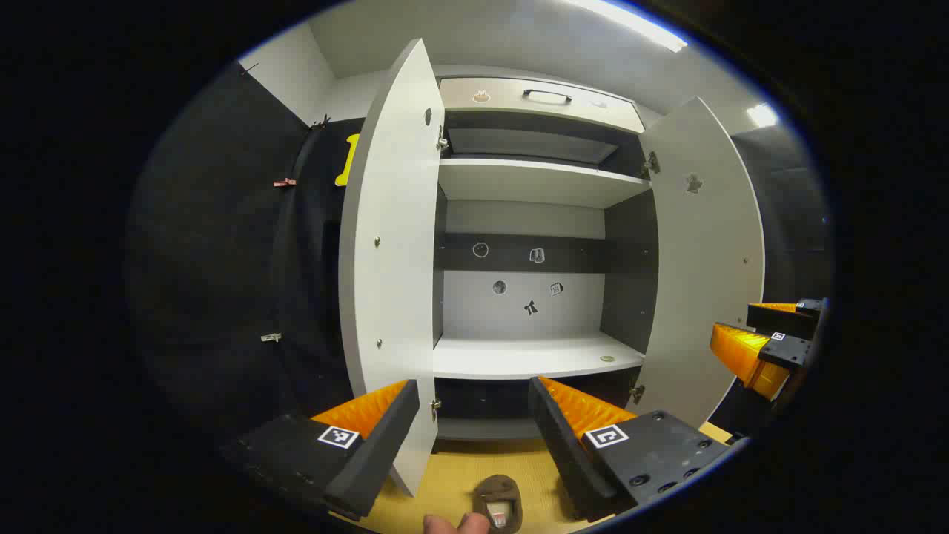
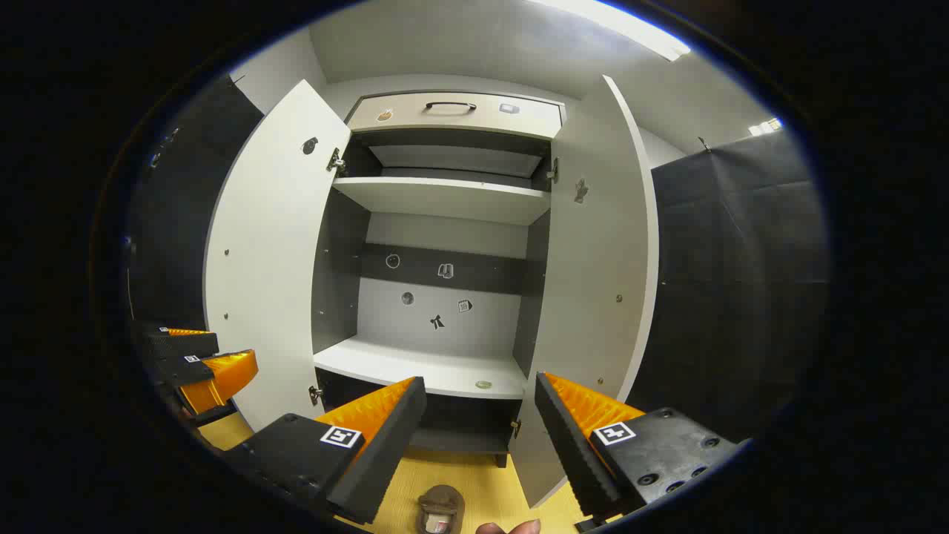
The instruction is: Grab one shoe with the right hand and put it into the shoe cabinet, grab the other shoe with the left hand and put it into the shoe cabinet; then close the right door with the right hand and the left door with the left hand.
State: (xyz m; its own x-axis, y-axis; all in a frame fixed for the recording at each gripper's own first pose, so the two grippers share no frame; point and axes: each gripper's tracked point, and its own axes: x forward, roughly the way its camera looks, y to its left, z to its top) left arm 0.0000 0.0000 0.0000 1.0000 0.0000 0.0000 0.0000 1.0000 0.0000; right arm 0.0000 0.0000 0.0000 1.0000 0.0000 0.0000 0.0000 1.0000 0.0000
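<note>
Before the open white two-door shoe cabinet (image 1: 530, 245), we hold left gripper (image 1: 474, 415) and right gripper (image 2: 478, 415) spread, empty; the brown fuzzy shoe (image 2: 441, 508) on the floor likely awaits the right's descent.

A drawer (image 2: 456, 113) with a dark handle (image 2: 450, 106) sits up top.

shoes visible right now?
1: a brown shoe on the floor in front of the open cabinet, below both grippers; also in the right gripper view. The second may be out of frame.

The shoe cabinet (image 1: 534, 356) had smooth matt white panels, the floor (image 1: 460, 475) a woven straw-like mat, the shoe (image 1: 498, 500) brown suede-like.
</note>
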